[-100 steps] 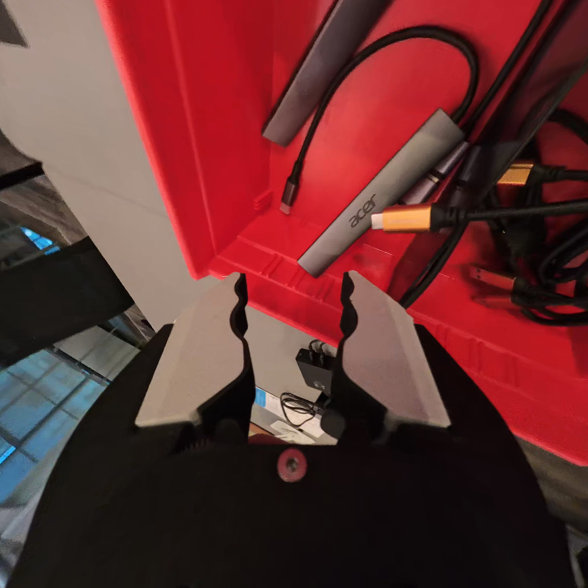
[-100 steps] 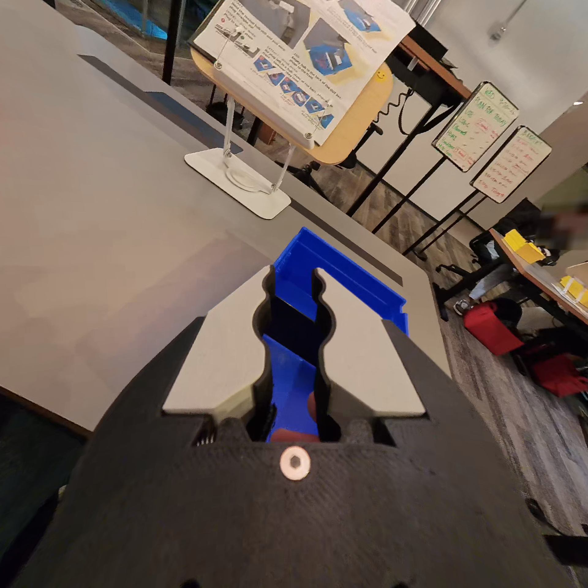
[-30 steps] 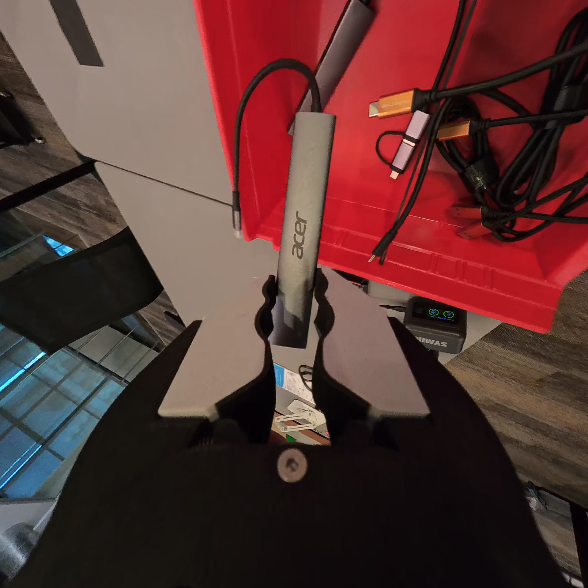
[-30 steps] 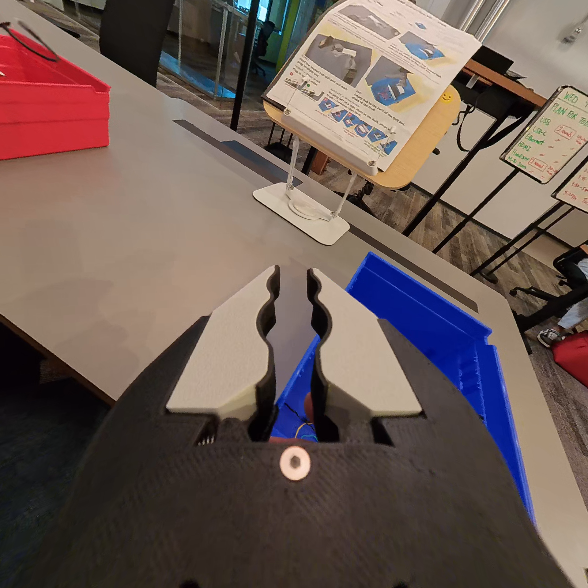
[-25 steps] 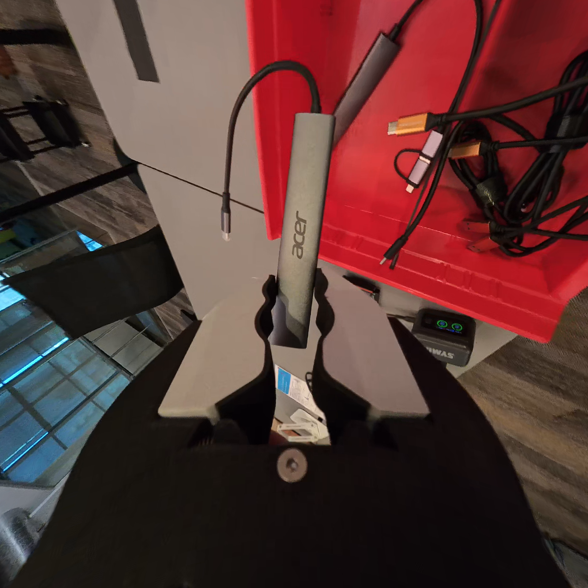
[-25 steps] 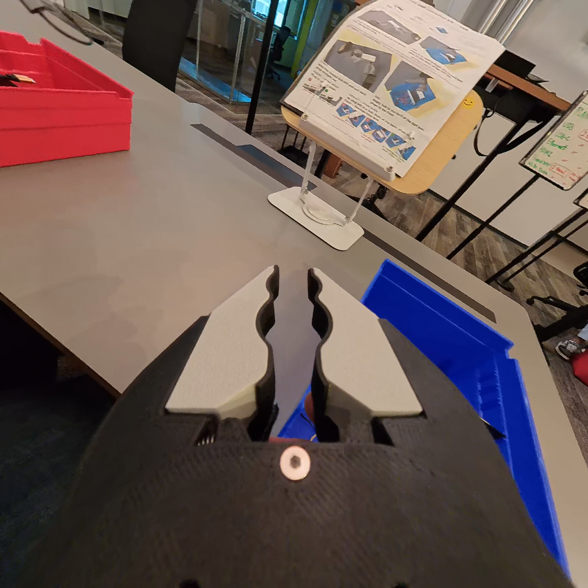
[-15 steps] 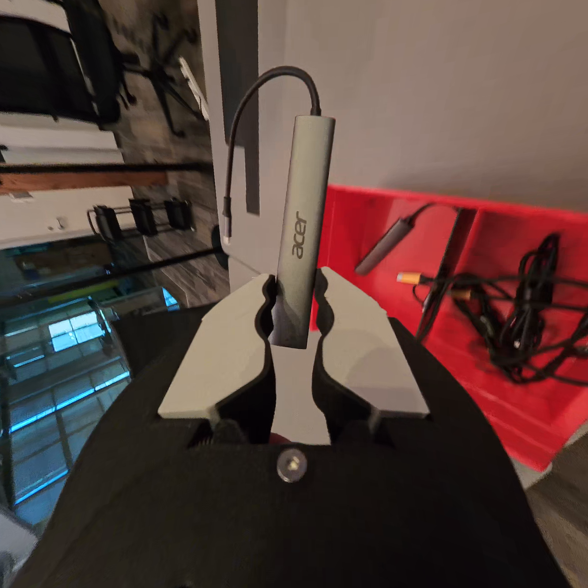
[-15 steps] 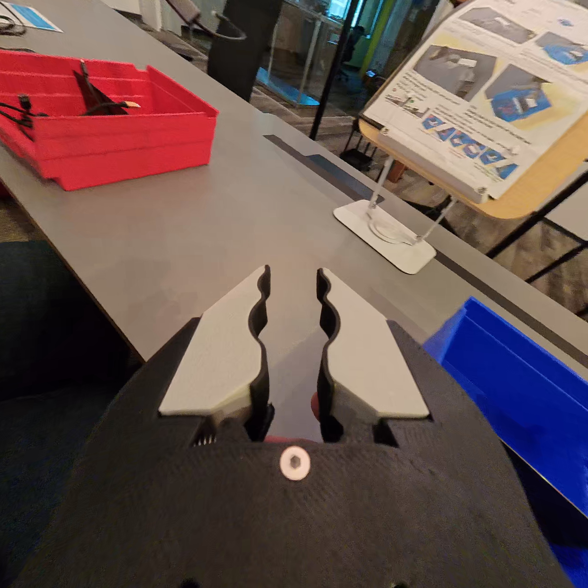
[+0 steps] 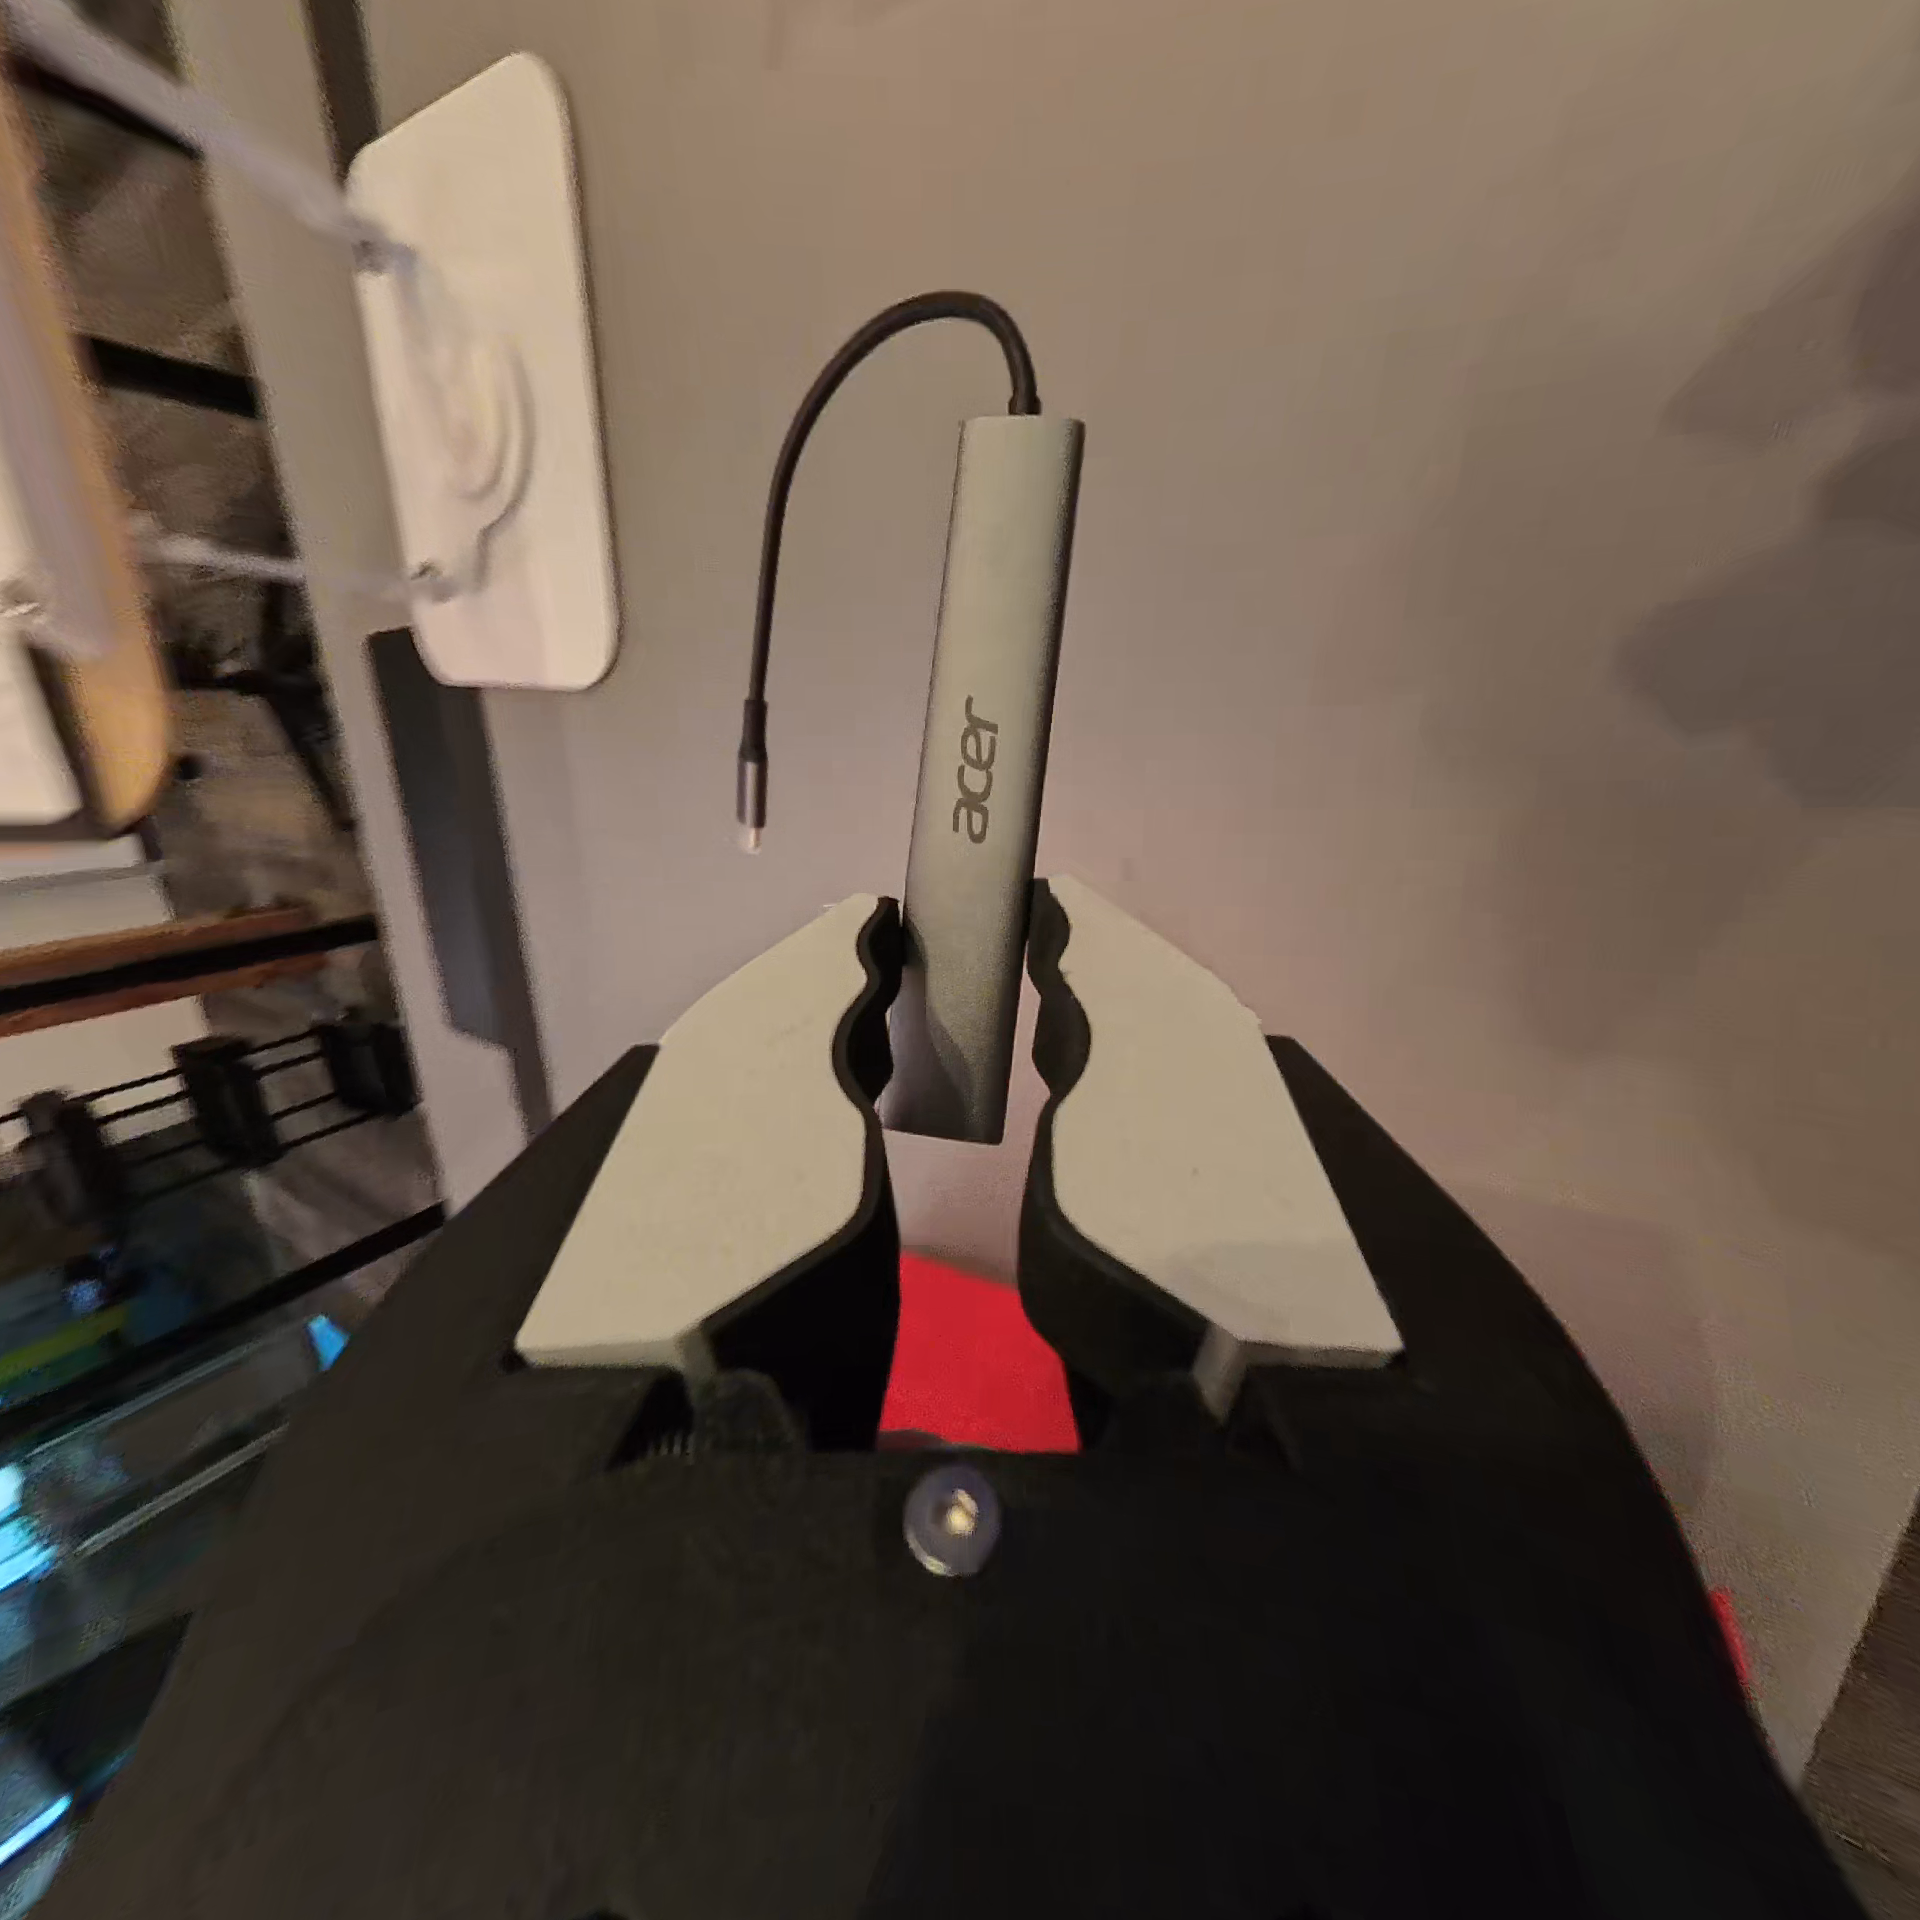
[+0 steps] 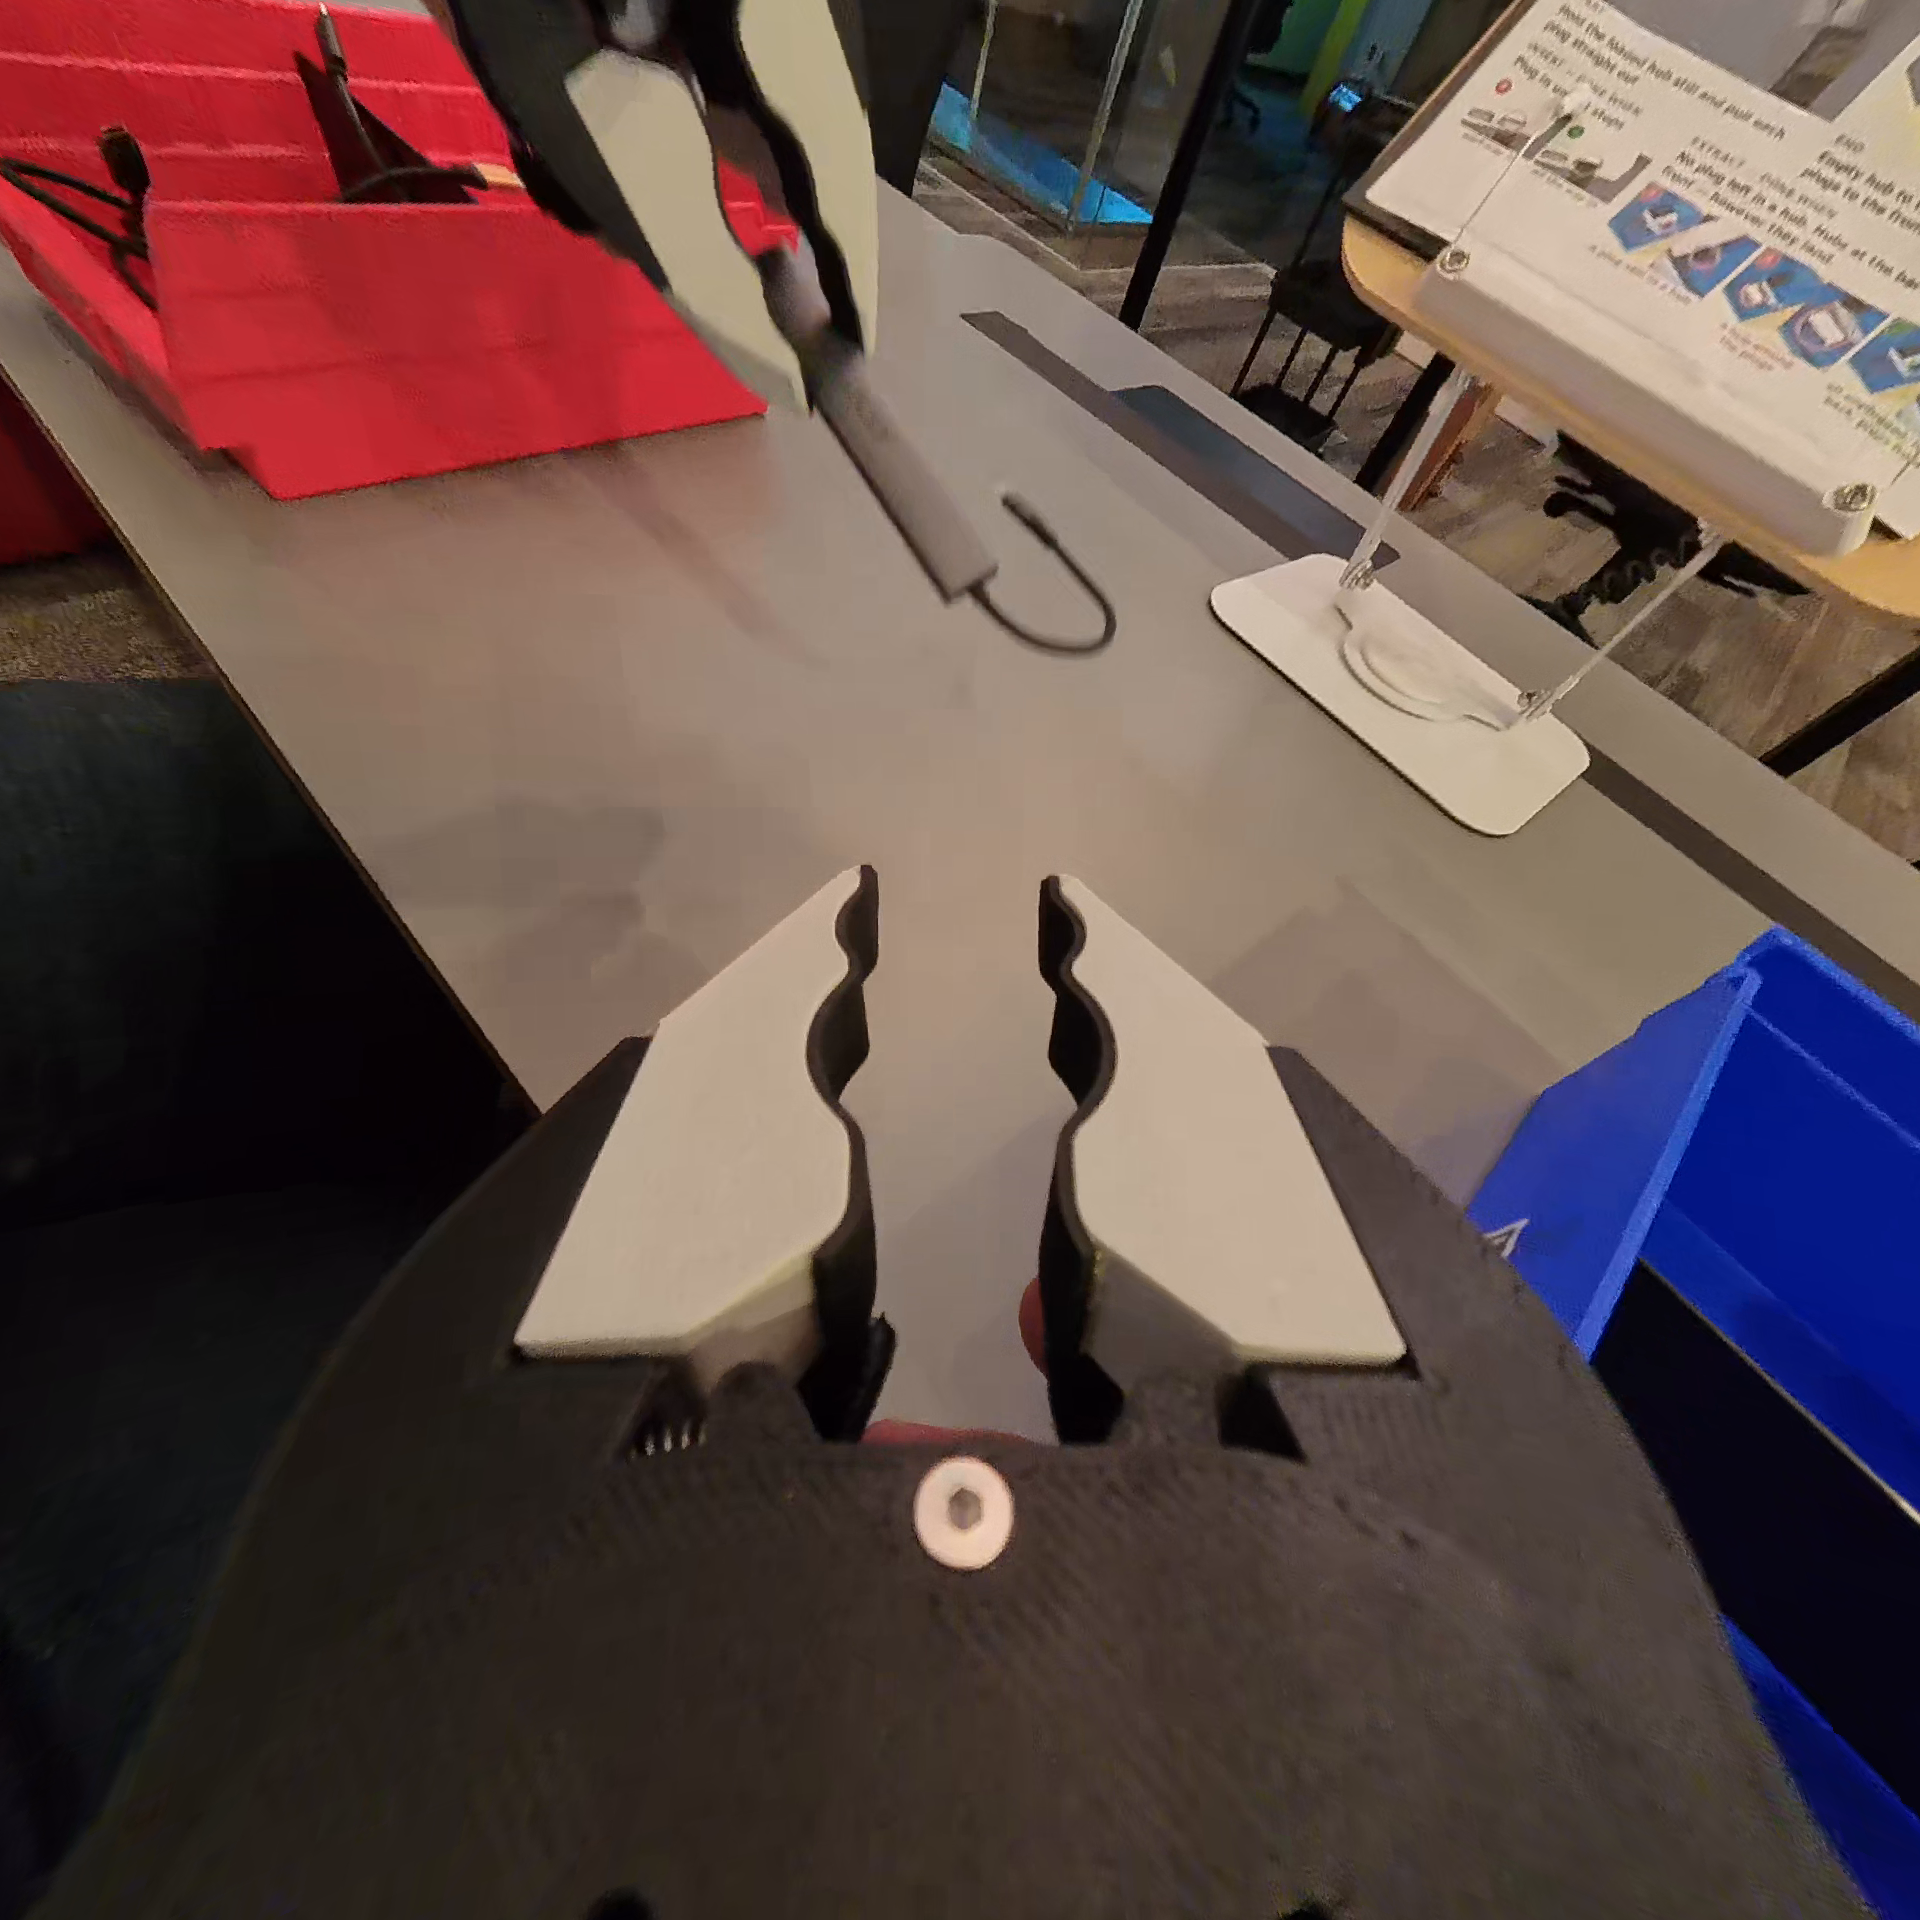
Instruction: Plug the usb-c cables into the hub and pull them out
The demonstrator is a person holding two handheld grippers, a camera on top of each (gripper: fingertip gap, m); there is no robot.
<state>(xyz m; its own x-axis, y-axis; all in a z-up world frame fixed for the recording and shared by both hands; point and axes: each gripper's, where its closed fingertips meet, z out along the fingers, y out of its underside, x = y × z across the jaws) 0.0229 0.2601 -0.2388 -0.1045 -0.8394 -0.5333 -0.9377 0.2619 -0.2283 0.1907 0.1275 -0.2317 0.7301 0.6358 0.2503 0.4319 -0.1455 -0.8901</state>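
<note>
Item 1. Left hand-held gripper point(image 9: 961, 935): closed on the near end of the hub point(image 9: 987, 769), a slim grey bar that stands out straight ahead of the fingers at the centre of the left wrist view. In the right wrist view the same gripper appears at upper left, blurred, with the hub slanting down toward the bench point(image 10: 831, 748); whether the far end touches the surface cannot be told.

Item 2. Hub pigtail point(image 9: 821, 436): short black lead arching from the hub's far end, its plug point(image 9: 750, 790) hanging free to the left of the bar, plugged into nothing.

Item 3. Right hand-held gripper point(image 10: 956, 935): fingers parted and empty, low centre of its own view, over the near edge of the bench.

Item 4. Red bin point(image 10: 416, 332): upper left of the right wrist view, on the bench; dark cables point(image 10: 94, 208) show above its rim. Connector types cannot be read from here.

Item 5. Blue bin point(image 10: 1714, 1143): right edge, contents not visible.

Item 6. White stand base point(image 10: 1403, 707): right of centre, carrying an instruction board point(image 10: 1662, 260).

Status, by judgement: early stage. The hub is out of the bin and in hand; no cable is in either gripper and no port visibly filled. Placing or steadying the hub, fetching each usb-c cable, inserting and withdrawing all appear outstanding.
</note>
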